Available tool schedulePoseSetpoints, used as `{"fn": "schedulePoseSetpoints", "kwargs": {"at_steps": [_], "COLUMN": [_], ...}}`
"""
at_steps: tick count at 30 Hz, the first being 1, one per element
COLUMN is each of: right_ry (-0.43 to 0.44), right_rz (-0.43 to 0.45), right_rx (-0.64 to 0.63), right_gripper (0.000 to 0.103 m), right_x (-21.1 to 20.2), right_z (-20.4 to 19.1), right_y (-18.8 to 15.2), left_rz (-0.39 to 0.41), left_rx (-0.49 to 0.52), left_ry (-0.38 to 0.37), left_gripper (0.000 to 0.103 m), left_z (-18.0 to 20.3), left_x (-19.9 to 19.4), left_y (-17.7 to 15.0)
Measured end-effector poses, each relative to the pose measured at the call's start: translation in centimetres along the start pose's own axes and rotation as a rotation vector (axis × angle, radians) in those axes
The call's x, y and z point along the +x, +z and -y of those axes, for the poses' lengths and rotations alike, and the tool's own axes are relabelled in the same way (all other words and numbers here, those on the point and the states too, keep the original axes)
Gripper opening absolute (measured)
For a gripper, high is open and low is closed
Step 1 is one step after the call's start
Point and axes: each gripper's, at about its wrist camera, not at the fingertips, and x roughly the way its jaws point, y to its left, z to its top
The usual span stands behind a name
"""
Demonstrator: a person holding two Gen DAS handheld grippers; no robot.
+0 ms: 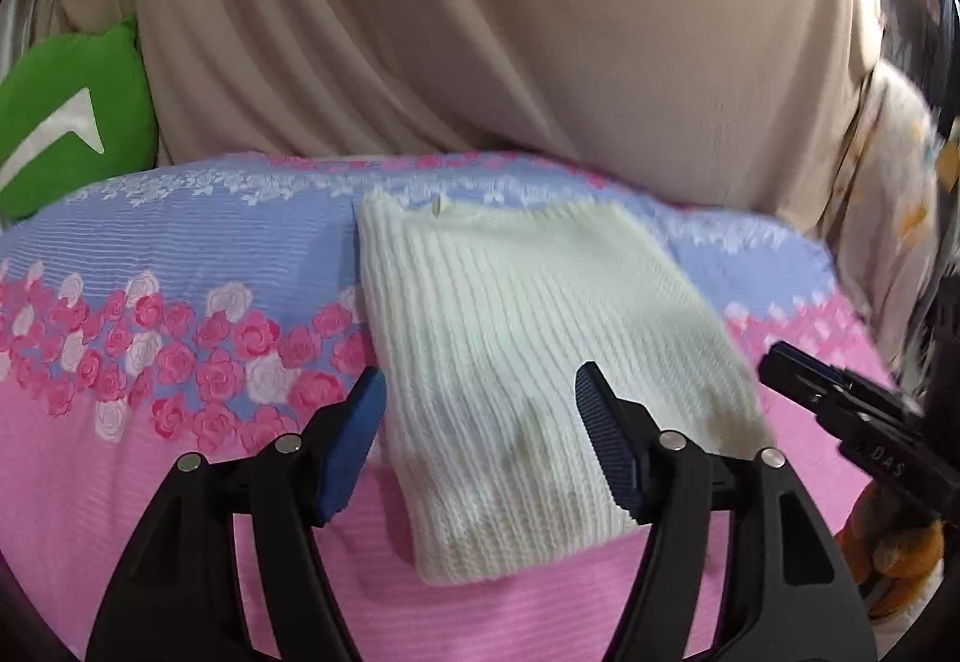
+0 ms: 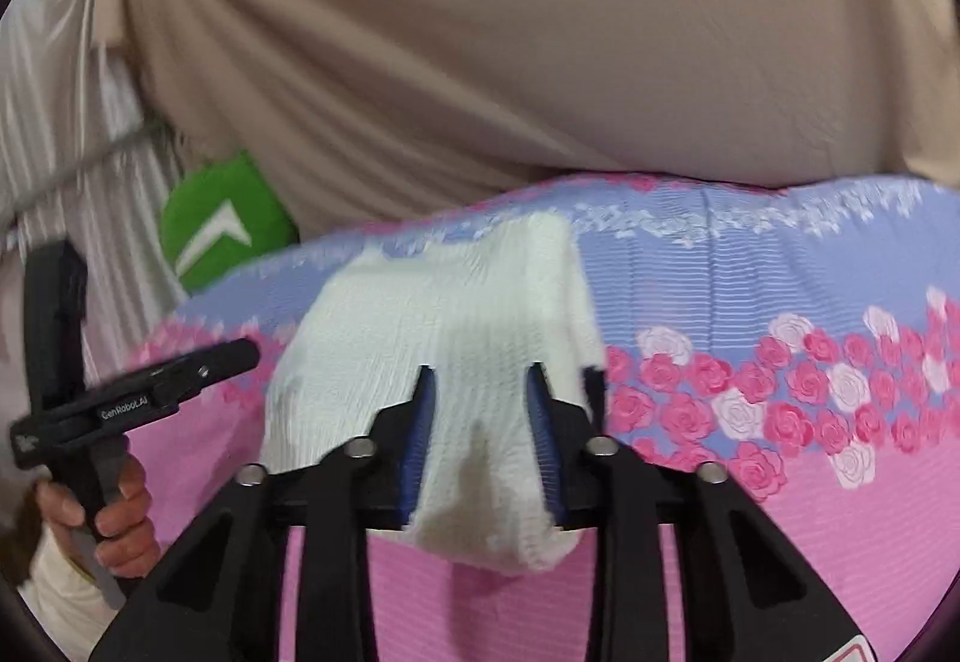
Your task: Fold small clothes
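White ribbed knit garment (image 1: 528,362) is the item under inspection, but the survey is running from the biggest thing down. Beige draped fabric (image 1: 480,20) is filling the whole upper background in both views. Below it, a pink and blue bedsheet (image 1: 150,266) printed with roses is covering the work surface and is carrying everything else. The knit garment is lying on this sheet, folded into a rough rectangle, with its long sides running away from the left camera. Greyish marks are showing on its near end. In the right wrist view the same garment (image 2: 432,326) is appearing blurred and partly lifted or bunched; which, I cannot tell.

A green cushion (image 1: 66,122) with a white arrow mark is sitting at the far left edge of the sheet, against the beige fabric.

Left gripper (image 1: 480,410) is hovering over the near half of the garment with its blue-padded fingers spread wide, one on each side of the cloth, gripping nothing. From the right wrist view the person's hand (image 2: 96,506) is seen wrapping around its handle.

Right gripper (image 2: 480,392) is standing with its fingers at a moderate gap, and a hanging part of the garment is lying between the pads. Whether the pads are actually pressing the cloth cannot be told.
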Motion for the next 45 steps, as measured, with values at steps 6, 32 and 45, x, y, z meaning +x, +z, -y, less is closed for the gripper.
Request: {"fn": "schedulePoseSetpoints", "kwargs": {"at_steps": [6,32,45], "right_ry": [-0.101,-0.239,-0.265], "right_rz": [-0.064,-0.015,-0.039], "right_rx": [0.039,0.038,0.034], "right_gripper": [0.0,0.086,0.086], "right_x": [2.2,-6.2,-5.7], "right_z": [2.4,-2.2,-2.6], "right_y": [-2.5,-12.2,-12.3], "left_rz": [-0.06,0.04,0.023], "left_rx": [0.037,0.033,0.04], "left_ry": [0.142,0.355,0.404], "left_gripper": [0.067,0.098,0.098], "left_z": [1.2,6.4,6.5], "left_x": [3.7,-3.1,-2.7], "left_y": [-3.8,-11.1,-11.1]}}
